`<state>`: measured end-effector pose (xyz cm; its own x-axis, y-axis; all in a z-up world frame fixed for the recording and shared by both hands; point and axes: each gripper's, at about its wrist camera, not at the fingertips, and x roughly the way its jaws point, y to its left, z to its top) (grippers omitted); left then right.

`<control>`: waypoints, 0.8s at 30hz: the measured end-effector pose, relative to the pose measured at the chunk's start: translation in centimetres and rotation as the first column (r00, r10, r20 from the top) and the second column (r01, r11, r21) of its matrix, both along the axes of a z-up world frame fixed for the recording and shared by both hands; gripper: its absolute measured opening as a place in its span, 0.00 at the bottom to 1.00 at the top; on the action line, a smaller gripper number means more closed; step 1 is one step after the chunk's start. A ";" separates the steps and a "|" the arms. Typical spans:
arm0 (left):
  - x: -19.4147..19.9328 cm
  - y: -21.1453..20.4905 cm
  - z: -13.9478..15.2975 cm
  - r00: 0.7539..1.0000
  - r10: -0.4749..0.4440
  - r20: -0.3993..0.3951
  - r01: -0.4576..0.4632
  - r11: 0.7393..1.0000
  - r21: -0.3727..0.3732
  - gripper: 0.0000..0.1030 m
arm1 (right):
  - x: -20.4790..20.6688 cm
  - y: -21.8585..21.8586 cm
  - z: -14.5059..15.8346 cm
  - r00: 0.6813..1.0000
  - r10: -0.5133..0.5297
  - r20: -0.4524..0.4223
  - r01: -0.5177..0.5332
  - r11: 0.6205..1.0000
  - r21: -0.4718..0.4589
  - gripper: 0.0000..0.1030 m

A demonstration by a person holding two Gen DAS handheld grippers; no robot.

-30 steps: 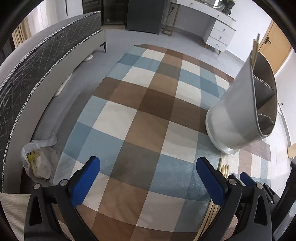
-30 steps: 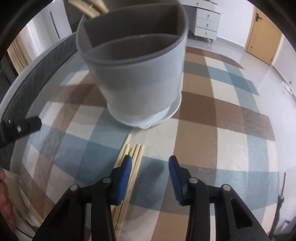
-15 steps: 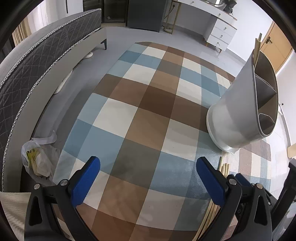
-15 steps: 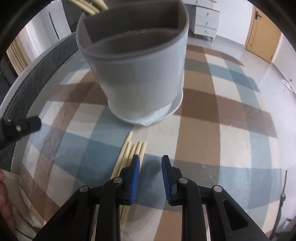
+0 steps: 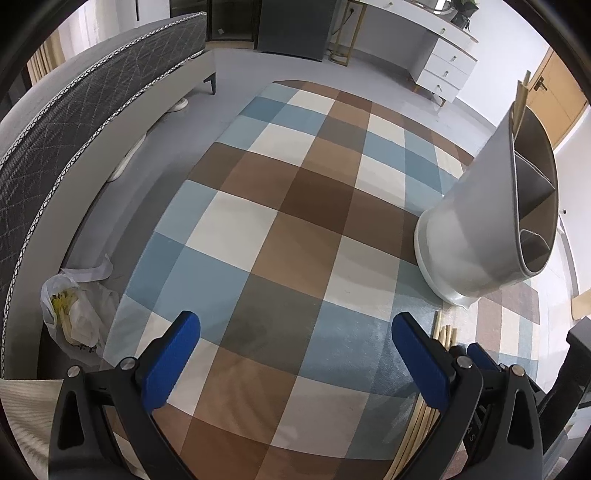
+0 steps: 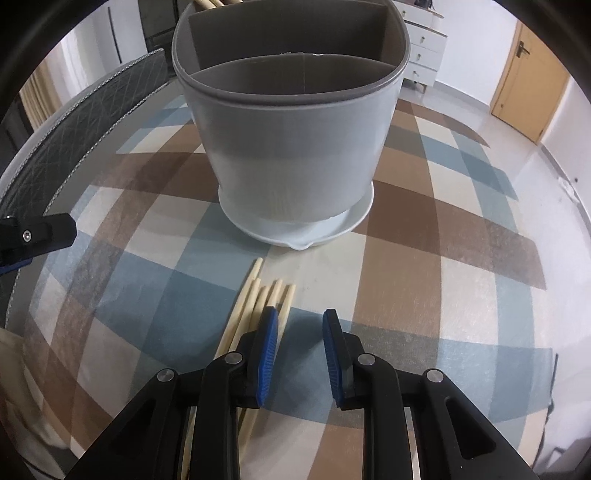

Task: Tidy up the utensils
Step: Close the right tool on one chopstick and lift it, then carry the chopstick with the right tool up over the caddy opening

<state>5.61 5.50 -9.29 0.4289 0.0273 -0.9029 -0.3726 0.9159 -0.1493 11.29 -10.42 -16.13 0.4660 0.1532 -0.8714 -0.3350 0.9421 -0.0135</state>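
Note:
A grey divided utensil holder [image 6: 291, 147] stands on a white saucer on the checkered rug; in the left wrist view the holder [image 5: 476, 229] is at the right. Wooden chopsticks [image 6: 210, 3] poke out of its far compartment. Several loose chopsticks [image 6: 255, 302] lie on the rug in front of it, and they show at the lower right as chopsticks [image 5: 445, 332] in the left wrist view. My right gripper [image 6: 299, 325] hovers just right of them, jaws narrowly open with nothing between; its left finger overlaps the bundle. My left gripper [image 5: 295, 332] is wide open over bare rug.
A grey quilted bed [image 5: 74, 122] runs along the left. A white plastic bag [image 5: 70, 314] sits on the floor beside it. A white dresser [image 5: 447, 62] and a wooden door [image 6: 524, 74] stand at the far side. The left gripper's body [image 6: 37, 232] shows at the left edge.
The right gripper's jaws have narrowed markedly, and the holder now sits slightly further right in its view. The left gripper has stayed put, still wide open.

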 end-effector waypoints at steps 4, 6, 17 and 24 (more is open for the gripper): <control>0.0 0.0 -0.1 1.000 0.004 -0.004 -0.004 1.000 0.000 0.98 | 0.1 0.6 -0.1 1.000 0.011 0.026 -0.010 1.000 -0.019 0.24; 0.0 0.0 -0.2 1.000 0.010 -0.002 -0.010 1.000 0.004 0.98 | 0.4 0.4 -0.2 1.000 0.004 0.029 -0.004 1.000 -0.003 0.24; 0.2 -1.7 -0.4 0.999 -0.039 -0.031 0.038 0.999 -0.020 0.98 | 1.8 -3.2 0.4 0.997 -0.070 0.010 0.067 0.982 0.177 0.03; -0.1 -5.9 -1.4 0.976 -0.207 -0.068 0.204 0.978 -0.049 0.98 | 1.4 -9.2 3.3 0.977 -0.211 0.010 0.186 0.882 0.433 0.03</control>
